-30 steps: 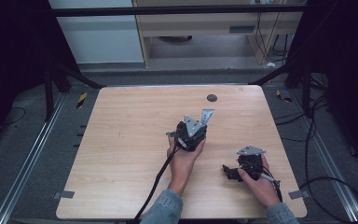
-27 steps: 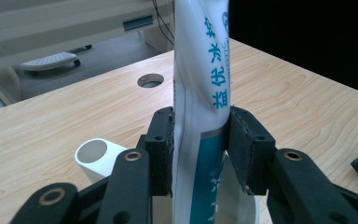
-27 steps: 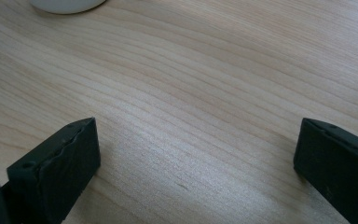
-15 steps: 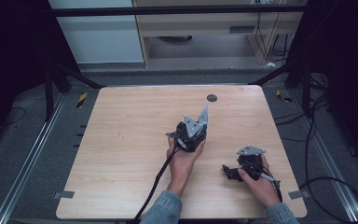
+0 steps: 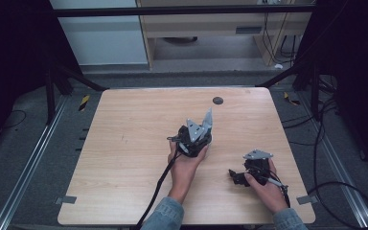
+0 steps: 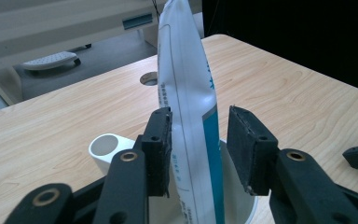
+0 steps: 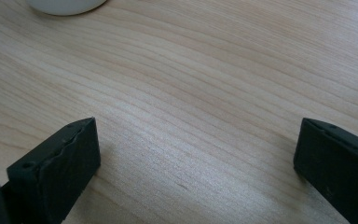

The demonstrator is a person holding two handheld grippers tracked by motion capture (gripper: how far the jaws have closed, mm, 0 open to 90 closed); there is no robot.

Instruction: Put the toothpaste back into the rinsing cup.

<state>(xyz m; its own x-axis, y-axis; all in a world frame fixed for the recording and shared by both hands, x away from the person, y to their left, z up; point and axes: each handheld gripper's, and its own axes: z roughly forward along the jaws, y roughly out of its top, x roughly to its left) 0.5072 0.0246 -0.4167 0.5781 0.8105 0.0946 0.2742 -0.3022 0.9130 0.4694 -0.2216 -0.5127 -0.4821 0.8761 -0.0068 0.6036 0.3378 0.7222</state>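
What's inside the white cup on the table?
A white and teal packet stands upright in the white cup, between the left tongs. The cup's bottom is hidden behind the packet and tongs.

No legible text on the pouch [image 6: 186, 93].

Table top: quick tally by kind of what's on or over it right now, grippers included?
Handheld grippers: 2, the left gripper and the right gripper
White and teal sachet: 1, standing in the cup
White cup: 1
Total: 4
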